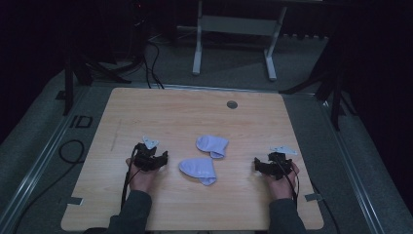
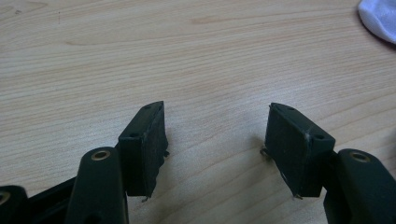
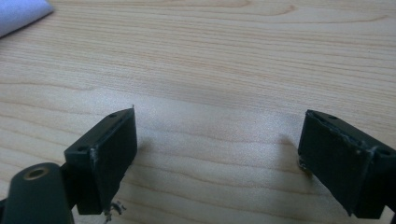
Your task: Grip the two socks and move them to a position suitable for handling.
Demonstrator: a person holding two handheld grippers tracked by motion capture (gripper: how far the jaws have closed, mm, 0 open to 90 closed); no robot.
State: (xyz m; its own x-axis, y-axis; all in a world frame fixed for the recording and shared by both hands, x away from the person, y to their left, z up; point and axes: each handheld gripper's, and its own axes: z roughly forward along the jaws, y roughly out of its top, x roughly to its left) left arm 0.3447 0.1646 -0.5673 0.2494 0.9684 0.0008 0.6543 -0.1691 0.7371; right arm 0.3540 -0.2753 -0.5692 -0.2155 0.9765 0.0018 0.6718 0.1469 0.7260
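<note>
Socks lie mid-table between my grippers: far sock (image 1: 213, 146), near sock (image 1: 198, 169). Left gripper (image 1: 155, 158) and right gripper (image 1: 265, 165) gape empty; each gripper view crops a sock at its edge.

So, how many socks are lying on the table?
2. One sock lies mid-table; the other sock lies just nearer the person, between the open grippers. Nothing seems hidden.
</note>
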